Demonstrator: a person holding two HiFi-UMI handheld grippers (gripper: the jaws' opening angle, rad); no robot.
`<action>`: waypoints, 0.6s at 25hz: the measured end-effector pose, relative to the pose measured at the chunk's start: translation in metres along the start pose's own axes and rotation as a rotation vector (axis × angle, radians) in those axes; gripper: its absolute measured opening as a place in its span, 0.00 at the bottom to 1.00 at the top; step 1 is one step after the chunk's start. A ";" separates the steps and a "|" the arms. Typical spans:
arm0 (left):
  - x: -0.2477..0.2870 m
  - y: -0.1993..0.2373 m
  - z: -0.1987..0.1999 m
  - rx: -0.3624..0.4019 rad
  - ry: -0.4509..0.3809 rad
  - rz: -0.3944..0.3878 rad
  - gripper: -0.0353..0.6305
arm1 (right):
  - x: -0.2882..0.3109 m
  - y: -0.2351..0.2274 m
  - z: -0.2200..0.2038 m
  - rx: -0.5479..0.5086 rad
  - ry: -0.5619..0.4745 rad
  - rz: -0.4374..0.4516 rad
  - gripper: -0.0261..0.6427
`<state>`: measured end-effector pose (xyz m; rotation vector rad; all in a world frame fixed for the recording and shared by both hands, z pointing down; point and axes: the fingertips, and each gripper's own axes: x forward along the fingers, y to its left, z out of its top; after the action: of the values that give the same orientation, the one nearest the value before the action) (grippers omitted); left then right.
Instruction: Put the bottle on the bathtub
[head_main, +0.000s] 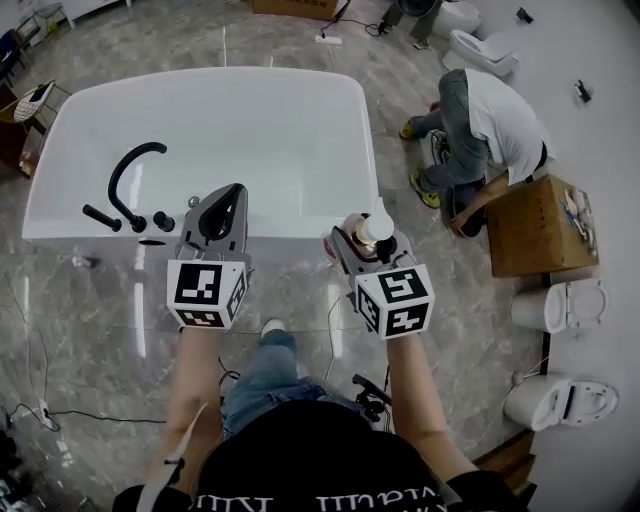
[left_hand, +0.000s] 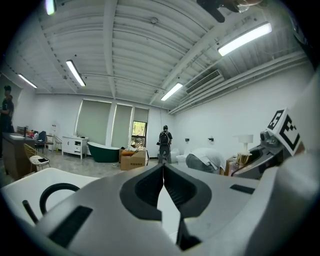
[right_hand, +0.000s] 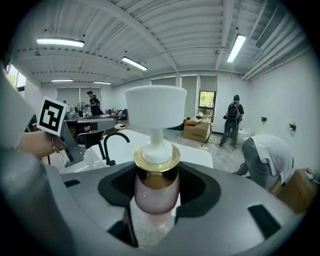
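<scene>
A pink pump bottle (right_hand: 156, 187) with a gold collar and white pump head (head_main: 375, 228) stands upright between the jaws of my right gripper (head_main: 360, 240), which is shut on it. The bottle hangs just in front of the near rim of the white bathtub (head_main: 210, 130). My left gripper (head_main: 222, 215) is held over that near rim, right of the black faucet (head_main: 130, 185); its jaws meet with nothing between them (left_hand: 163, 170). In the right gripper view the faucet (right_hand: 111, 145) and tub (right_hand: 192, 152) lie beyond the bottle.
A person in a white shirt crouches (head_main: 490, 125) at the right beside a wooden box (head_main: 540, 225). Toilets (head_main: 560, 305) stand along the right wall. Cables (head_main: 60, 415) trail on the grey marble floor. Other people stand far off in the room (right_hand: 231, 122).
</scene>
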<state>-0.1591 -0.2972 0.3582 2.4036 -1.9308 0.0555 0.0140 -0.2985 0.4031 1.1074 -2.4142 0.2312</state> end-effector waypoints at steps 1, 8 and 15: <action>0.005 0.004 -0.004 -0.003 0.010 -0.003 0.07 | 0.010 -0.001 -0.002 0.000 0.015 0.002 0.37; 0.024 0.020 -0.039 -0.038 0.086 0.006 0.07 | 0.060 -0.009 -0.026 0.005 0.127 0.037 0.37; 0.035 0.034 -0.058 -0.047 0.112 0.018 0.07 | 0.114 -0.008 -0.057 0.013 0.208 0.062 0.37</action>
<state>-0.1844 -0.3350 0.4189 2.3013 -1.8836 0.1402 -0.0242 -0.3611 0.5081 0.9644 -2.2667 0.3646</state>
